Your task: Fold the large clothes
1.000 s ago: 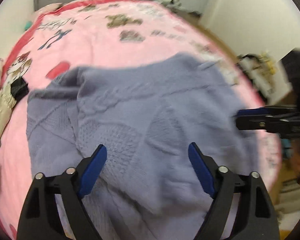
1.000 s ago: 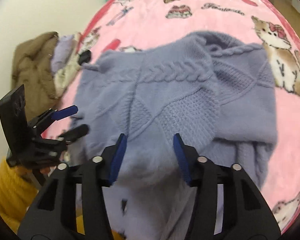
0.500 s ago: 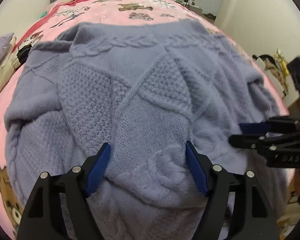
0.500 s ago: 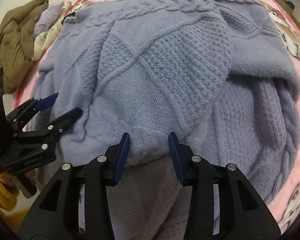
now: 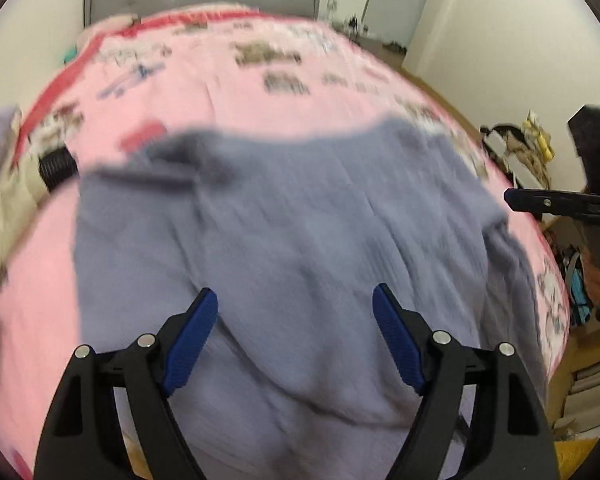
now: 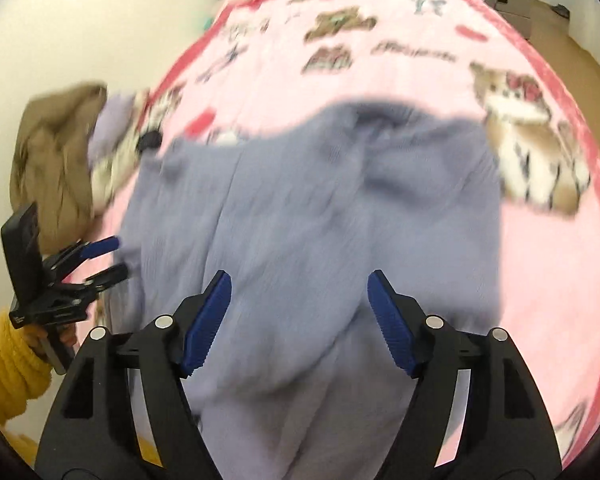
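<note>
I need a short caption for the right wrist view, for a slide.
Right gripper opening, empty, above a lavender knit sweater on a pink blanket.

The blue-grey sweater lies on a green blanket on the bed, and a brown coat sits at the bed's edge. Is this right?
Not quite. The blanket under the sweater is pink with animal prints, not green; both wrist views show this. The rest holds: the sweater lies on the bed, and the right wrist view shows the brown coat at its edge.
</note>
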A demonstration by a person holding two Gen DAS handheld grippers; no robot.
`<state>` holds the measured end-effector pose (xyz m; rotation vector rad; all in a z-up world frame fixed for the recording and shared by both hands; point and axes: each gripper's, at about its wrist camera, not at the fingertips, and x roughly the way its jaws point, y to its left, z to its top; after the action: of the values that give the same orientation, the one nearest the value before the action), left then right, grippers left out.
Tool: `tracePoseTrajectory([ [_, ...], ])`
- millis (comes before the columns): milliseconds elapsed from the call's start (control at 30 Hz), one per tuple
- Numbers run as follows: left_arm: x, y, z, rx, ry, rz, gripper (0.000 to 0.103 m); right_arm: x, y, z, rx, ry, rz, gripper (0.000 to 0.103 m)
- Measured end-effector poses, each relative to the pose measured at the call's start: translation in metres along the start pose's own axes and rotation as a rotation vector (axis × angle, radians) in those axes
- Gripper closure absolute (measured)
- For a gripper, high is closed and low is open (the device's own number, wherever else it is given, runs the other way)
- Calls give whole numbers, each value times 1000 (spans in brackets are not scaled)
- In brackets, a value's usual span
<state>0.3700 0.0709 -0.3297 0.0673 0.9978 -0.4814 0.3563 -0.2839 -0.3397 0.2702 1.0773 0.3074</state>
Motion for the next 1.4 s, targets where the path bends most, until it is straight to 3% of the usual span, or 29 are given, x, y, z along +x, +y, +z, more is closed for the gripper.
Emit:
tracePoseTrajectory([
  [100, 16, 28, 41, -19, 14, 2, 22, 21, -19, 43, 28, 7, 38, 36],
  [167, 35, 42, 60, -42, 41, -10, 22, 43, -33, 71, 56, 31, 76, 43],
  [233, 61, 56, 81, -89, 84, -54, 26, 64, -44, 92, 76, 79, 90, 45],
  [367, 103, 65, 99, -123, 162, -96, 31, 107, -44, 109, 70, 166, 80, 45],
  [467, 119, 66, 99, -133, 171, -92, 44, 123, -37, 111, 35, 176, 101, 50],
  [500, 122, 64, 99, -135, 171, -97, 61, 126, -35, 113, 26, 184, 120, 67],
  [533, 124, 60, 101, -127, 174, -87, 81, 129, -31, 114, 9, 189, 107, 77],
  [600, 118, 53, 104, -98, 154, -62, 89, 122, -23, 118, -25, 183, 111, 87],
  [733, 84, 58, 126, -119, 46, -108, 90, 87, -11, 137, -80, 95, 87, 91],
  [800, 85, 67, 140, -130, 31, -104, 90, 78, -14, 157, -66, 63, 85, 91],
  [967, 118, 77, 165, -95, 91, -40, 90, 97, -23, 198, -68, 77, 9, 93],
  [1000, 128, 78, 165, -80, 112, -16, 90, 102, -28, 206, -74, 54, -50, 102],
  [1067, 144, 82, 161, -89, 150, -2, 90, 112, -42, 216, -20, 59, -64, 102],
  [1100, 150, 85, 159, -108, 159, -6, 90, 119, -59, 221, 75, 73, -11, 102],
  [1167, 159, 90, 154, -151, 169, -16, 88, 122, -74, 221, 143, 73, 26, 102],
  [1300, 160, 89, 140, -129, 174, -12, 69, 121, -69, 198, 99, 93, 90, 97],
  [1367, 148, 89, 134, -117, 144, -24, 69, 117, -57, 183, 47, 104, 103, 78],
  [1400, 139, 89, 131, -119, 124, -32, 69, 114, -50, 172, 16, 103, 98, 54],
])
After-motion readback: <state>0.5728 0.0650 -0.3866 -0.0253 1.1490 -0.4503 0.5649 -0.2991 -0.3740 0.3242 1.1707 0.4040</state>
